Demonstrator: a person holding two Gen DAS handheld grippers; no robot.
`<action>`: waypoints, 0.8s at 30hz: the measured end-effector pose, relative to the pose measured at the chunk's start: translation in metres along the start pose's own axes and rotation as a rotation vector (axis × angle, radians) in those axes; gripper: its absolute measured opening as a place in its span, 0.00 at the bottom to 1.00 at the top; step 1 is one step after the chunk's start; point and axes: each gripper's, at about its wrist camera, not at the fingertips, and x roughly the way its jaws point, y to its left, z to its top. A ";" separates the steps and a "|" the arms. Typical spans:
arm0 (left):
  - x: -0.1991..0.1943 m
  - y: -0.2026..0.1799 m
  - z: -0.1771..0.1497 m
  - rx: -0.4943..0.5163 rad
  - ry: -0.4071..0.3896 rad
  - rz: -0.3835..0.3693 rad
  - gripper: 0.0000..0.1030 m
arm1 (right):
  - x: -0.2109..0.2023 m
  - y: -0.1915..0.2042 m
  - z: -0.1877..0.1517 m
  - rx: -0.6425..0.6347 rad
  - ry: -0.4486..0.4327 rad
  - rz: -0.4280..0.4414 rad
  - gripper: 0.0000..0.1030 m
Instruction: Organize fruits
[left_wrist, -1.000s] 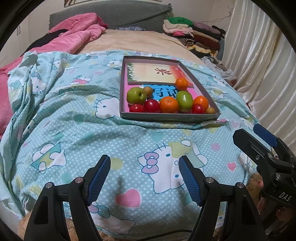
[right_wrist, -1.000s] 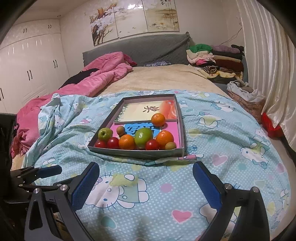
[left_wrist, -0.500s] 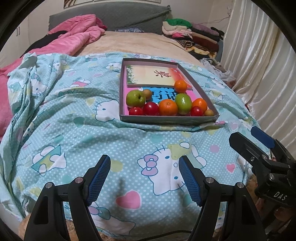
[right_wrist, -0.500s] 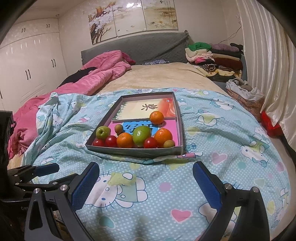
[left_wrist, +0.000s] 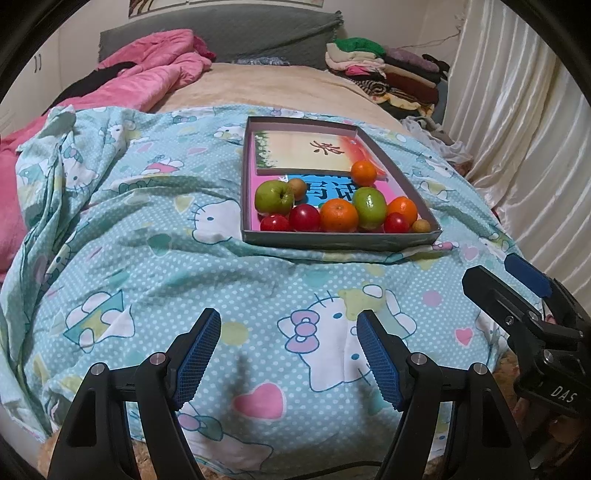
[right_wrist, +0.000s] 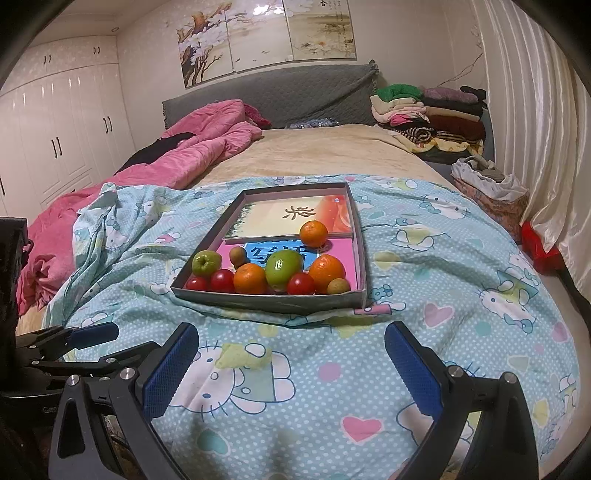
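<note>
Reading left to right, I hold my left gripper (left_wrist: 288, 350) parted and empty over the quilt (left_wrist: 147, 280); my right gripper (right_wrist: 291, 365) is likewise wide and empty. Fruits crowd the near end of the box (right_wrist: 273, 302), well ahead. Risk: soft bedding may tilt it under pressure, so round fruit rolls.

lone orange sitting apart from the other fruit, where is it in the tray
In the right wrist view the lone orange sits behind the front row of fruit, right of centre in the tray, against the edge of the card.
</note>
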 end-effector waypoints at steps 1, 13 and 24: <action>0.000 0.000 0.000 0.000 0.000 0.000 0.75 | 0.000 0.000 0.000 0.000 0.000 0.000 0.99; 0.000 0.001 0.001 -0.001 -0.010 0.006 0.75 | 0.000 0.001 0.000 0.000 0.000 -0.002 0.99; -0.001 0.001 0.001 0.004 -0.016 0.015 0.75 | -0.001 0.000 0.000 0.000 -0.001 0.001 0.99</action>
